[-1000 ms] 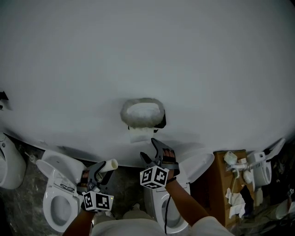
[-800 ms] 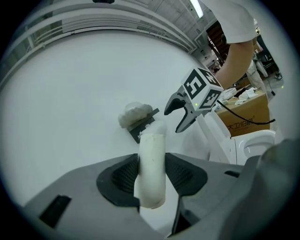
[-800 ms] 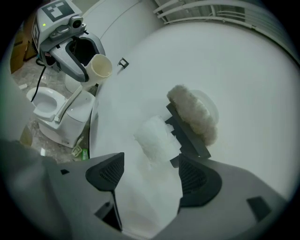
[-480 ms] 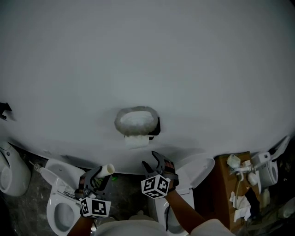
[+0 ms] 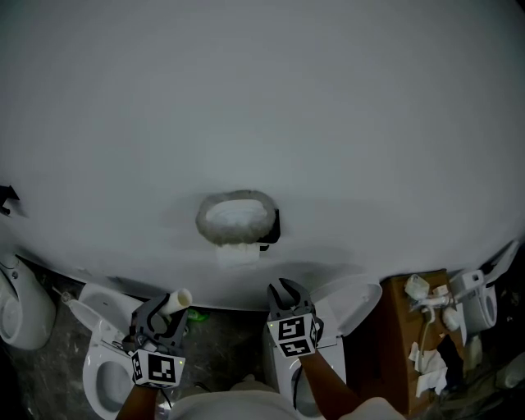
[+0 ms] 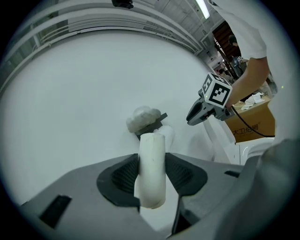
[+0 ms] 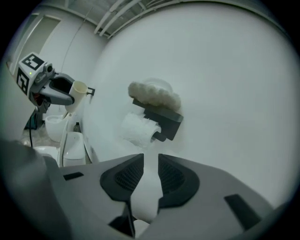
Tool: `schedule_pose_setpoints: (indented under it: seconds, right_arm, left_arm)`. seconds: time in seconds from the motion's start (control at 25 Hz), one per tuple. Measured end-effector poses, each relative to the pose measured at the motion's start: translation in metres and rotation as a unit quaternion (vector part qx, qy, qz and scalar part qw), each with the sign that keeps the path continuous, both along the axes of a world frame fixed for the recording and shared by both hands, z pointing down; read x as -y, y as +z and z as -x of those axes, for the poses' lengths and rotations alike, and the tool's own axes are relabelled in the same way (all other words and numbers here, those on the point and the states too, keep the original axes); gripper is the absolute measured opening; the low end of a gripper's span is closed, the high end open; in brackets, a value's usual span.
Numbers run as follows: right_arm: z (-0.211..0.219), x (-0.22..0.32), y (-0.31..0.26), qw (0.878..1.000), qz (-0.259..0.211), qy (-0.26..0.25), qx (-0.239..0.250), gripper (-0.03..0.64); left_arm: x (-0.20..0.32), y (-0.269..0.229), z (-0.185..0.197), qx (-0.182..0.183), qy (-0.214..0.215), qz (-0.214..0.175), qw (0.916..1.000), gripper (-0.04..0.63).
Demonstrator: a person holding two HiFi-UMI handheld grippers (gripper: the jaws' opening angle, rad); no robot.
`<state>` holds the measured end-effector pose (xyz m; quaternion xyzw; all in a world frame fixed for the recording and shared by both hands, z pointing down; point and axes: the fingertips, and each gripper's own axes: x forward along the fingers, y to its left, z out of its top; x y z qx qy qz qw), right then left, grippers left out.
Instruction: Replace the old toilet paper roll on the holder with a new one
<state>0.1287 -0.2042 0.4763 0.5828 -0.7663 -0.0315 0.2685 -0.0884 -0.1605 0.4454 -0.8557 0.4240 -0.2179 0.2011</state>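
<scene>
The head view was dim and grey: the wall [image 5: 328,98] was evenly lit and the floor [image 5: 221,336] at the bottom was almost dark. Both gripper views were much brighter, with a black round border and bent lines near the edges. A ceiling lamp [image 6: 202,7] glared at the top of the left gripper view, where the white tube [image 6: 151,168] close to the lens looked soft.

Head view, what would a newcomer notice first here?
Probably the black paper holder with its white roll, alone in the middle of the big bare wall. Next, the left gripper at lower left, its jaws shut on an empty cardboard tube, above a toilet on the floor.
</scene>
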Motion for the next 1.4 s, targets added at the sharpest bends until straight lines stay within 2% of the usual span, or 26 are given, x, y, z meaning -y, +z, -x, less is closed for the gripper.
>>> schedule_pose_setpoints:
  seconds: [0.24,0.4,0.52,0.68,0.88,1.16,1.4]
  right_arm:
    - [-0.035,-0.010,-0.018,0.998,-0.029,0.037,0.037,0.000]
    - [-0.058,-0.021,-0.043,0.994,-0.052,0.055,0.083,-0.002]
    - [-0.075,-0.033,-0.061,0.988,-0.070,0.068,0.116,-0.002]
    - [-0.095,-0.050,-0.083,0.981,-0.093,0.078,0.154,-0.002]
    - [-0.107,-0.075,-0.099,0.976,-0.106,0.083,0.172,-0.002]
    - [-0.120,-0.113,-0.111,0.966,-0.120,0.108,0.202,-0.002]
    - [-0.117,-0.129,-0.109,0.965,-0.117,0.119,0.203,-0.002]
  left_arm:
    - [0.004,-0.013,0.007,-0.020,-0.012,-0.012,0.9997,0.184]
    - [0.010,-0.027,0.012,-0.036,-0.025,-0.015,0.9989,0.184]
    - [0.012,-0.042,0.019,-0.065,-0.048,-0.017,0.9966,0.184]
    - [0.009,-0.058,0.026,-0.090,-0.049,-0.037,0.9941,0.184]
    - [-0.001,-0.064,0.043,-0.142,-0.082,-0.018,0.9863,0.184]
    - [-0.018,-0.066,0.064,-0.165,-0.107,-0.006,0.9805,0.184]
    - [-0.032,-0.066,0.073,-0.169,-0.119,-0.001,0.9784,0.183]
